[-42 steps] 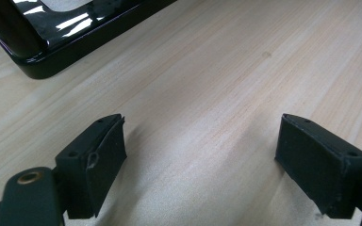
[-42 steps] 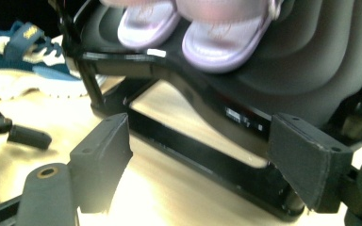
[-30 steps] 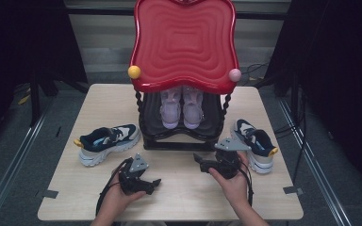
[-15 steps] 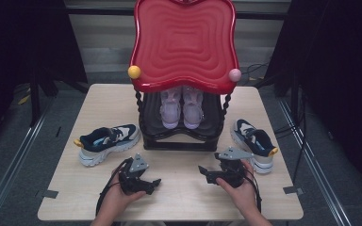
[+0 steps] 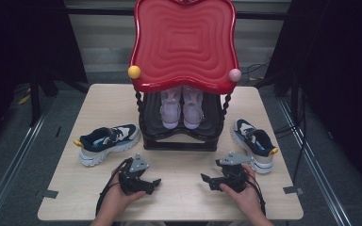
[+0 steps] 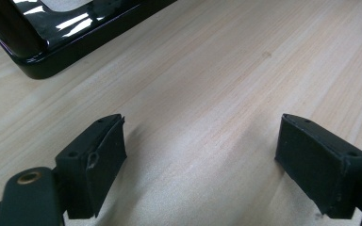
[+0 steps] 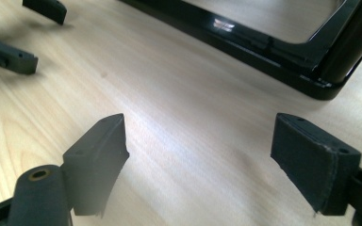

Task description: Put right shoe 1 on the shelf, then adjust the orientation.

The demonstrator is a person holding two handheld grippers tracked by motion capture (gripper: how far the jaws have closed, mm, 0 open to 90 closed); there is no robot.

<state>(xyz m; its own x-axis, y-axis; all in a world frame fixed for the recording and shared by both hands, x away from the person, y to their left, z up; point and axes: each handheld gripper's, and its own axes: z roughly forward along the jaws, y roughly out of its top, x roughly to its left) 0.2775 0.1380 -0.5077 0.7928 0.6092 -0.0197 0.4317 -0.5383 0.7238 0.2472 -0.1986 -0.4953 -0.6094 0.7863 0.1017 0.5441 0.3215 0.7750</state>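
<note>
1. Left gripper (image 5: 154, 181) rests low on the table (image 5: 179, 200), jaws wide, nothing between them; the left gripper view has bare wood between the pads (image 6: 92, 165).
2. Right gripper (image 5: 206, 179): also low over the table, jaws wide and empty, per the right gripper view.
3. Nearest things: left shoe (image 5: 107, 142) lies on its sole just beyond and to the outer side of the left gripper; right shoe (image 5: 255, 145) sits just beyond and outward of the right gripper, close to its grey plate.
4. Handling, prob.: light, soft mesh upper that gives under a pinch; foam sole stiffer. Not fragile, not slippery.
5. Best hold, judged: heel collar or tongue edge, thin enough for the jaws; sole likely too wide.
6. Looks: dark navy/white sneakers, thick pale sole, yellow tab at one end.
7. Rack (image 5: 179, 141), black w/ red top, stands ahead between both grippers and holds a pink pair (image 5: 181, 109).
</note>
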